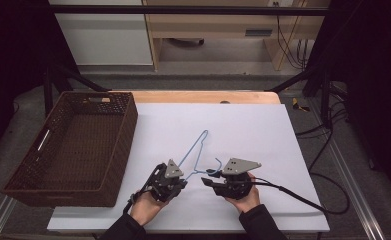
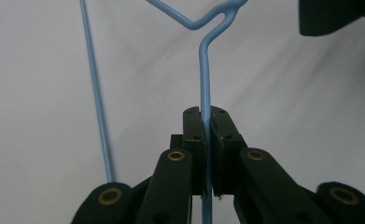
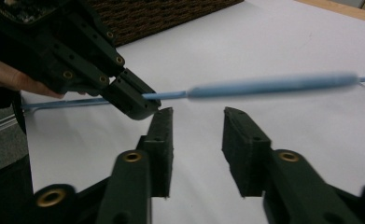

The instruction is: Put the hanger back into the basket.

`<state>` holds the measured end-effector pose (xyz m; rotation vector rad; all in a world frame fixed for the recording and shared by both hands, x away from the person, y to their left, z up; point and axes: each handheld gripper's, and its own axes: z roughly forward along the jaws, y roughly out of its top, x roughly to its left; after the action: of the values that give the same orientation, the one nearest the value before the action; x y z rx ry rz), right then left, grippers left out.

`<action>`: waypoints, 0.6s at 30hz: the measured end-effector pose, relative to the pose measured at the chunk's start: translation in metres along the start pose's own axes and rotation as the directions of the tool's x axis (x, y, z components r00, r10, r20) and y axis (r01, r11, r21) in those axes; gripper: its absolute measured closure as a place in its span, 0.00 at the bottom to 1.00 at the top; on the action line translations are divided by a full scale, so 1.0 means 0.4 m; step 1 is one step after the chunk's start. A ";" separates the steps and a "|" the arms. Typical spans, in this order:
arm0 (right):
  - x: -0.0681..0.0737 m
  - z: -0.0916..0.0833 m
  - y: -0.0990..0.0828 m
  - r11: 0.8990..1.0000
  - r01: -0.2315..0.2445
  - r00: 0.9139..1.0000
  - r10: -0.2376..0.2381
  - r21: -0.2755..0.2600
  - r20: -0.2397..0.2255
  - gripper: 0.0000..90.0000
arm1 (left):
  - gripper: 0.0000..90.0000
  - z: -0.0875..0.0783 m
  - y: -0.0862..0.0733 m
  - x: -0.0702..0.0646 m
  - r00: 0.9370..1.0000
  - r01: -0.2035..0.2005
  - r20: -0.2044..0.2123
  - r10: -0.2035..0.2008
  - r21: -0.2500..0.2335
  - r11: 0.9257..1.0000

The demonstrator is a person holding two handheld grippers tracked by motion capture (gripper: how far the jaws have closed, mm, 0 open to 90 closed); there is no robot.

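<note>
A light blue wire hanger lies over the white table cover, its hook end toward me. My left gripper is shut on one straight wire of the hanger; in the left gripper view the jaws press together with the wire running up between them. My right gripper sits just to the right, near the hook. In the right gripper view its jaws stand open and apart, and the hanger wire passes blurred above them, untouched. The left gripper shows there clamped on that wire.
A dark brown wicker basket stands on the table's left side, close to my left hand. The white cover stretches ahead and to the right. A black cable trails from the right gripper toward the table's right edge.
</note>
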<state>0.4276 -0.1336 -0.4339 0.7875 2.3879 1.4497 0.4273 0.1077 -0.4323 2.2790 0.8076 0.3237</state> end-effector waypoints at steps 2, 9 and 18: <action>-0.002 -0.004 -0.001 1.000 0.002 1.000 -0.002 0.006 0.001 0.63 | 0.96 -0.008 0.001 0.003 1.000 0.001 -0.003 -0.001 -0.014 1.000; -0.024 -0.028 -0.007 0.999 -0.030 0.999 0.031 -0.014 0.009 0.55 | 0.96 -0.036 0.005 0.015 1.000 -0.005 -0.012 0.005 -0.039 0.999; -0.074 -0.101 -0.013 0.994 -0.077 0.993 0.083 -0.071 0.078 0.39 | 0.96 -0.087 0.013 0.033 1.000 0.008 -0.013 -0.009 -0.101 0.995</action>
<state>0.4319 -0.1822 -0.4211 0.9170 2.2588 1.4911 0.4249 0.1316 -0.4031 2.1808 0.7895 0.3681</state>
